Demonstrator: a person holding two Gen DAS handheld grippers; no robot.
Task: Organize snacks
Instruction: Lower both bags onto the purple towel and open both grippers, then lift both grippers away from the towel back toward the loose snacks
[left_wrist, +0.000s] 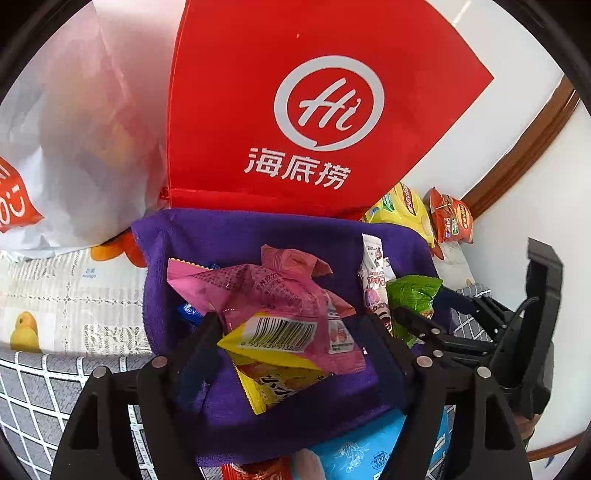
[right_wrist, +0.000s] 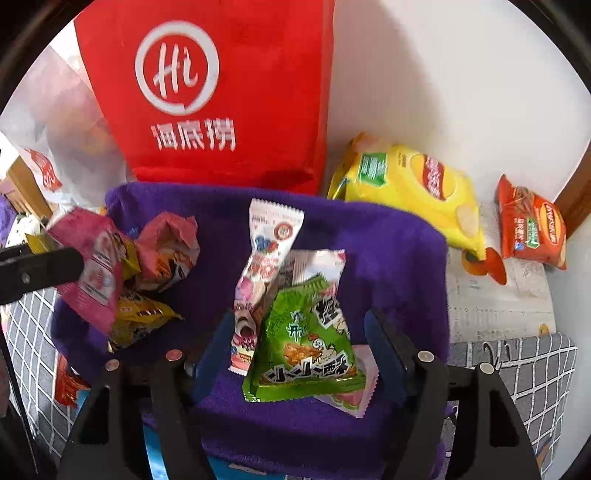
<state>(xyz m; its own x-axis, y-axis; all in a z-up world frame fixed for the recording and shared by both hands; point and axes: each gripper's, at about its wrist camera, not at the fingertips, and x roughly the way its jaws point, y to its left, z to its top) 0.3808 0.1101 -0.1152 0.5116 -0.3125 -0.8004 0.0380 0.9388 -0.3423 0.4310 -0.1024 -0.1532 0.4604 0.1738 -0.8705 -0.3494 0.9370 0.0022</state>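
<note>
A purple fabric bin (left_wrist: 258, 236) (right_wrist: 388, 251) holds several small snack packets. My left gripper (left_wrist: 295, 332) is open over its left side, with a pink packet (left_wrist: 280, 291) and a yellow packet (left_wrist: 266, 339) lying loose between the fingers. My right gripper (right_wrist: 299, 343) is open over the right side, straddling a green packet (right_wrist: 306, 347) and a white-and-pink packet (right_wrist: 266, 251); neither pad presses on them. In the left wrist view the right gripper (left_wrist: 424, 328) shows beside the green packet (left_wrist: 413, 295). The left gripper's finger (right_wrist: 40, 269) enters the right wrist view by the pink packet (right_wrist: 92, 262).
A red tote bag (left_wrist: 295, 110) (right_wrist: 221, 92) stands behind the bin against the white wall, with a white plastic bag (left_wrist: 74, 129) to its left. A yellow chip bag (right_wrist: 413, 188) and a red-orange snack pack (right_wrist: 528, 225) lie at the right. A blue pack (left_wrist: 362, 450) sticks out under the bin's near edge.
</note>
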